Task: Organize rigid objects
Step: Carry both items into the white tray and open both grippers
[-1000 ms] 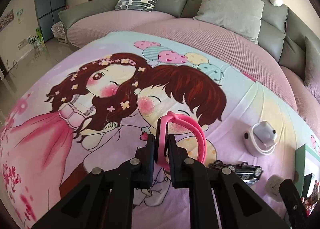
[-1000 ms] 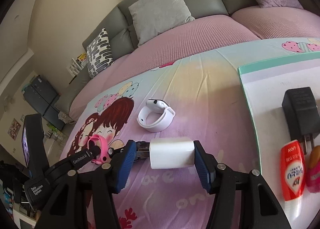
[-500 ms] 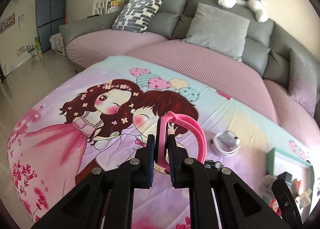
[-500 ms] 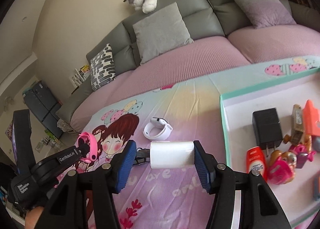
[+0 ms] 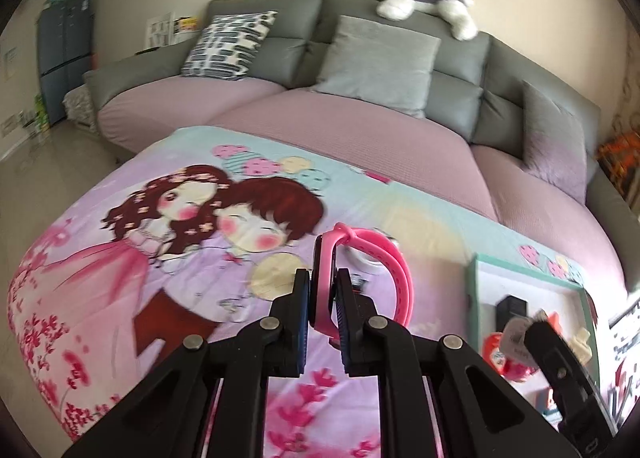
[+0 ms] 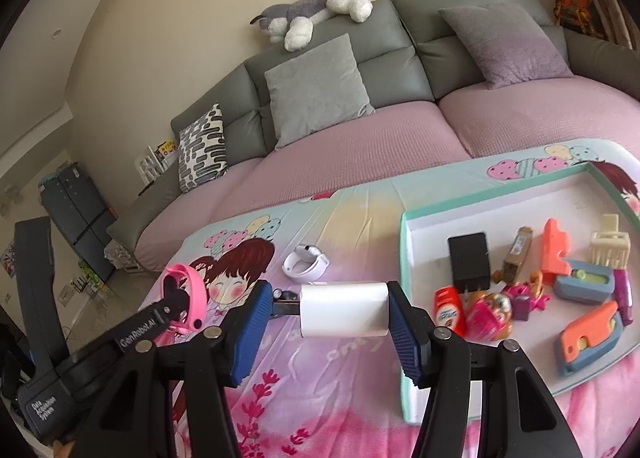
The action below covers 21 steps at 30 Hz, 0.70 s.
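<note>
Above cartoon-print bedspread [image 6: 320, 398] — both grippers loaded, likely bound for teal-rimmed tray [image 6: 404, 258] of sorted items. Left gripper [image 5: 322, 298] pinched tight on pink watch [image 5: 372, 258], strap looping free. Right gripper [image 6: 332, 318] half-spread, pads clamping white charger block [image 6: 344, 310]. White watch [image 6: 306, 268] lying unsorted on spread.

We read "GenRobot.AI" on the finger [image 6: 138, 334] of the left claw [image 6: 176, 298], and "Data Acquisition System" on its body [image 6: 44, 406]. The red bottle's [image 6: 450, 310] label we cannot read.
</note>
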### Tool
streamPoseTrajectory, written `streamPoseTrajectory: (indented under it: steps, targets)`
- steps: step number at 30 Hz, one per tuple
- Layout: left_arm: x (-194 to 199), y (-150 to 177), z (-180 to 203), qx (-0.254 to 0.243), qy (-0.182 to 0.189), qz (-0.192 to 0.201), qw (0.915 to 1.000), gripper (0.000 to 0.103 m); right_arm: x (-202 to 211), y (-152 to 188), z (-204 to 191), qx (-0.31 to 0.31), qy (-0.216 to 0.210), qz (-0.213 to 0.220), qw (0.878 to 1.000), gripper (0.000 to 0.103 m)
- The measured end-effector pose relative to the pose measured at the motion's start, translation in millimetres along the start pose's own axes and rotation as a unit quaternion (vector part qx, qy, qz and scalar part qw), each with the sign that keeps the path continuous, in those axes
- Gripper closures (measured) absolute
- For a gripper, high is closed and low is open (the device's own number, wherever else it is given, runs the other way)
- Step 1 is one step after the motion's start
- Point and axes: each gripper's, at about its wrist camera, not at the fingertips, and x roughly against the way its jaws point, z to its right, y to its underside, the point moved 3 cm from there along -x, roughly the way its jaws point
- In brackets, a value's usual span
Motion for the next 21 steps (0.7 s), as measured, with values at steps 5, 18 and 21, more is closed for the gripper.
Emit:
streamPoseTrajectory:
  steps: [5, 18, 21]
  targets:
    - [-3, 5, 35, -0.030, 0.033, -0.006, 0.9990, 0.090, -1, -10, 33, -0.025, 0.018, 0.003, 1.000, 0.043]
    - [-2, 25, 145, -0.126, 0.120, -0.029, 0.9844, 0.090, 17, -35, 121, -0.055, 0.128, 0.021, 0.990, 0.043]
    - [-5, 33, 163, -0.142, 0.127, -0.044, 0.9806, 0.090, 26, -37, 135, -0.058, 0.152, 0.024, 0.986, 0.043]
